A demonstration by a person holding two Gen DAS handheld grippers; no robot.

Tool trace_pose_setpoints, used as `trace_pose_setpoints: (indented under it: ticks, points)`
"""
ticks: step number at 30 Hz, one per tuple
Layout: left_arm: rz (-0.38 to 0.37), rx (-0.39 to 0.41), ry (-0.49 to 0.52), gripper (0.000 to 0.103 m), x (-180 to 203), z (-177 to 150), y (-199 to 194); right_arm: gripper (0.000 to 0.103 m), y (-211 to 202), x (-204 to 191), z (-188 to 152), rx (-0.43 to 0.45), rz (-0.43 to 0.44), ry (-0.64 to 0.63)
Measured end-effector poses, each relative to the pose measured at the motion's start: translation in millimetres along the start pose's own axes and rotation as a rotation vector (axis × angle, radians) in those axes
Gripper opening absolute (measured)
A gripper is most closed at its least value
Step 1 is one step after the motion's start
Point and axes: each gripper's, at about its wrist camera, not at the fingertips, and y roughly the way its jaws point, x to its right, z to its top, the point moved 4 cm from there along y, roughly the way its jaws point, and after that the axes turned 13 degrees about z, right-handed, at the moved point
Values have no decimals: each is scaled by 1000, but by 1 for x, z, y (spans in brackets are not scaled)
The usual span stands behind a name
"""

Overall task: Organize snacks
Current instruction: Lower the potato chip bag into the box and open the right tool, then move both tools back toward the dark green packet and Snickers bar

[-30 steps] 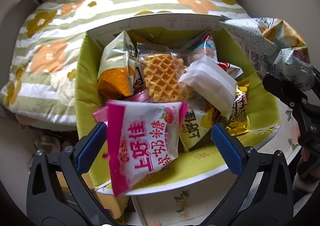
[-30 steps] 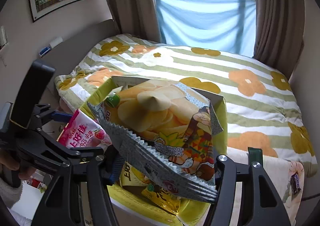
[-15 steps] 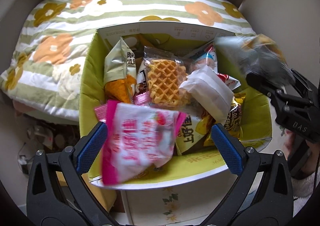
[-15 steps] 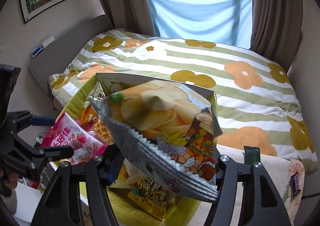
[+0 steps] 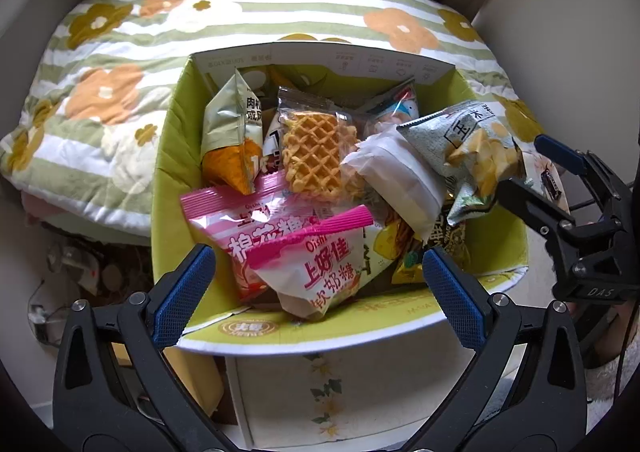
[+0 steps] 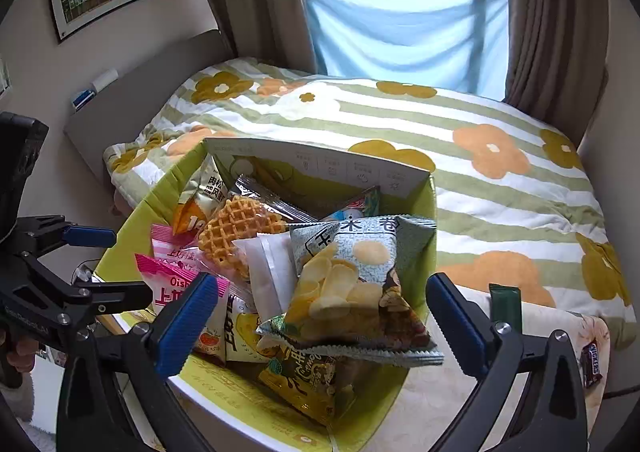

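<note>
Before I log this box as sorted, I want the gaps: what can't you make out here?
- Bottom of the green box, both views: buried under packets.
- Yellow packets' labels, right wrist view: covered by the chip bag.
- Print on the box flap: too small.
- Floor clutter, left wrist view: dim, cut off by the box.
- Chocolate bar, right wrist view: partly behind the right gripper.

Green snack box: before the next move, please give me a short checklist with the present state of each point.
1. Left gripper open and holding nothing: ok.
2. Right gripper open and holding nothing: ok.
3. Silver-green chip bag released onto the pile in the green cardboard box: ok.
4. Pink candy bag inside the box: ok.
5. Brown chocolate bar and dark green packet still outside the box: not ok.
</note>
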Motion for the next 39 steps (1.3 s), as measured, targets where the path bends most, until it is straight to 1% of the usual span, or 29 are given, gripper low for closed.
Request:
trace_pose_setpoints:
  ticks: [8, 12, 17, 21, 24, 29, 35, 39]
  points:
    - [-24, 37, -11, 103, 0, -2, -16, 103, -25, -12, 2, 47, -38, 5]
    - [-29, 64, -1, 103, 5, -2, -26, 103, -40, -16, 4, 81, -74, 17]
    - [-42, 110, 31, 103, 26, 0, -41, 103, -65, -12, 0, 106, -138, 32]
    - [-57, 142, 38, 103, 49, 2, -54, 103, -92, -1, -8, 125, -197, 34]
    - [-66, 165, 39, 103, 72, 4, -64, 103, -114, 18, -15, 143, -233, 43]
    - [-71, 196, 33, 103, 121, 5, -79, 103, -149, 53, -27, 173, -248, 68]
    - [-95, 211, 34, 103, 205, 9, -84, 103, -190, 107, -43, 158, -271, 74]
    - [-104, 212, 19, 103, 264, 11, -75, 103, -213, 148, -55, 151, -298, 60]
